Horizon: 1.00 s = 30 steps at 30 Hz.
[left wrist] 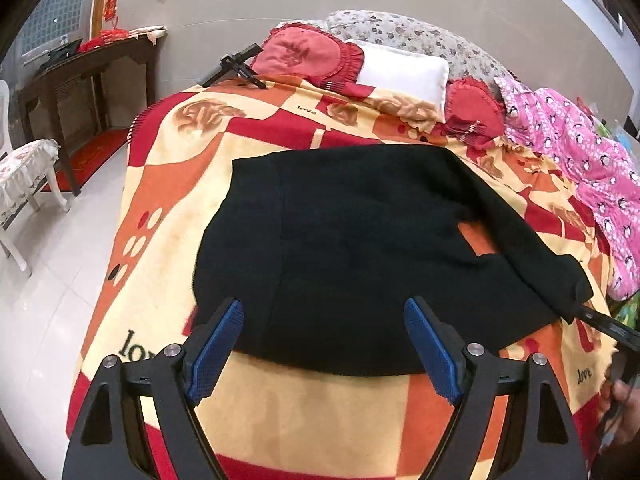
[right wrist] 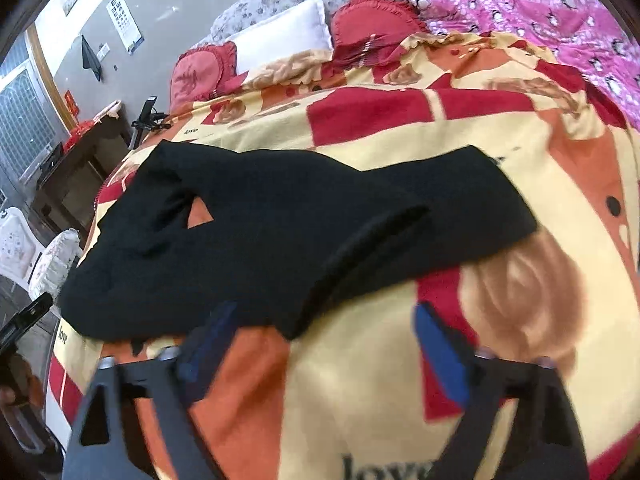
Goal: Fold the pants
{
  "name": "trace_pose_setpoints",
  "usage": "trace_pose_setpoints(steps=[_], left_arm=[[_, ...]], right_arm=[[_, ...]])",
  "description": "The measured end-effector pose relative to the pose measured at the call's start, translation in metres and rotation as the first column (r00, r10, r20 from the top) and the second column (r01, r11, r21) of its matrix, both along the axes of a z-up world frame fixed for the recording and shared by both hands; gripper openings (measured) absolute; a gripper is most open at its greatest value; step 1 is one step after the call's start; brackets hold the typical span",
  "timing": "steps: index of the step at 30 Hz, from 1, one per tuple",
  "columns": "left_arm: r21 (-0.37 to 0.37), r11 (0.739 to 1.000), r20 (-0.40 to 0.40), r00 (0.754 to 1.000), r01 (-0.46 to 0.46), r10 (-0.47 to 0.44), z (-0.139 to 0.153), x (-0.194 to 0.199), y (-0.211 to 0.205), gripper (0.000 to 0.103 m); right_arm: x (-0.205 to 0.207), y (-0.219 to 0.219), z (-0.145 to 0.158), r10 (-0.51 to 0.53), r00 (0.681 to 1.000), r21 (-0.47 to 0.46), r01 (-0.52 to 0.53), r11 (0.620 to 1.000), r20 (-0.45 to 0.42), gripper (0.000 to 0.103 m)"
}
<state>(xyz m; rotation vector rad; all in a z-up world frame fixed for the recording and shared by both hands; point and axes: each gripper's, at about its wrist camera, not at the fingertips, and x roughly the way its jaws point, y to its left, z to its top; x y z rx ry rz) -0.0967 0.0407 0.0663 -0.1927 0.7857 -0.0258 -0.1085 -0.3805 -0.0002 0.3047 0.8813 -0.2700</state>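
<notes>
The black pants [left wrist: 360,248] lie on the blanket [left wrist: 168,184] of the bed, about in its middle, partly folded over themselves; a small triangle of blanket shows through a gap between the layers. One narrow part of the pants runs out to the right edge of the blanket.

The left gripper [left wrist: 324,344] hangs over the near edge of the pants with its blue pads [left wrist: 222,344] wide apart and nothing between them. The right gripper [right wrist: 320,344] is above the near corner of the pants, its jaws also apart and empty; this view is blurred, so I cannot tell if a pad touches the cloth.

Beyond the pants, at the head of the blanket, lie a red pillow [left wrist: 308,54], a white pillow [left wrist: 404,72] and a second red pillow [left wrist: 474,106]. A pink quilt [left wrist: 580,160] is piled on the right of the blanket. A black stand [left wrist: 236,68] rests on the far left corner of the blanket. Left of the bed stand a dark table [left wrist: 80,68] and a white chair [left wrist: 24,176].
</notes>
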Motion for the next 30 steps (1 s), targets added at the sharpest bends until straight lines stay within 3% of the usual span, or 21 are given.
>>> trace_pose_setpoints(steps=[4,6,7,12,15,17,19,21,26,29,30], left_arm=[[0.024,1.000,-0.055,0.998,0.008,-0.007,-0.012,0.009,-0.002,0.083],[0.016,1.000,-0.074,0.997,0.010,-0.009,-0.011,0.026,-0.006,0.083],[0.011,1.000,-0.079,0.997,0.004,-0.003,-0.012,0.033,-0.006,0.083],[-0.015,1.000,-0.095,0.995,-0.026,0.024,-0.016,0.047,-0.005,0.083],[-0.001,0.999,-0.094,0.995,-0.033,0.033,-0.019,0.050,-0.005,0.083],[0.018,0.999,-0.096,0.995,-0.038,0.039,-0.020,0.050,-0.007,0.083],[0.027,0.999,-0.094,0.994,-0.045,0.047,-0.022,0.050,-0.007,0.083],[0.024,0.998,-0.093,0.994,-0.053,0.055,-0.025,0.052,-0.006,0.083],[0.014,0.998,-0.098,0.994,-0.057,0.058,-0.029,0.054,-0.009,0.083],[0.016,0.998,-0.099,0.993,-0.056,0.058,-0.028,0.055,-0.013,0.083],[0.014,0.998,-0.097,0.994,-0.057,0.058,-0.028,0.055,-0.014,0.083]], right_arm=[[0.022,-0.006,-0.016,-0.002,0.999,-0.026,0.001,1.000,-0.034,0.057],[0.025,-0.005,-0.011,0.019,1.000,-0.046,-0.020,0.999,-0.021,0.020],[0.026,-0.006,-0.007,0.031,0.999,-0.036,-0.031,0.999,-0.013,0.016],[0.044,-0.008,0.022,0.065,0.997,-0.110,-0.060,0.992,0.039,0.015],[0.062,-0.011,0.037,0.078,0.995,-0.101,-0.071,0.992,0.061,0.015],[0.068,-0.013,0.041,0.094,0.994,-0.053,-0.091,0.994,0.055,0.018],[0.068,-0.011,0.040,0.108,0.994,-0.083,-0.107,0.991,0.015,0.021],[0.057,-0.015,0.038,0.097,0.995,-0.114,-0.099,0.989,-0.026,0.035],[0.023,-0.038,0.046,-0.038,0.999,-0.177,0.033,0.984,-0.024,0.052],[0.011,-0.048,0.056,-0.067,0.997,-0.167,0.072,0.983,0.037,0.082],[0.012,-0.049,0.055,-0.057,0.998,-0.152,0.062,0.986,0.038,0.084]])
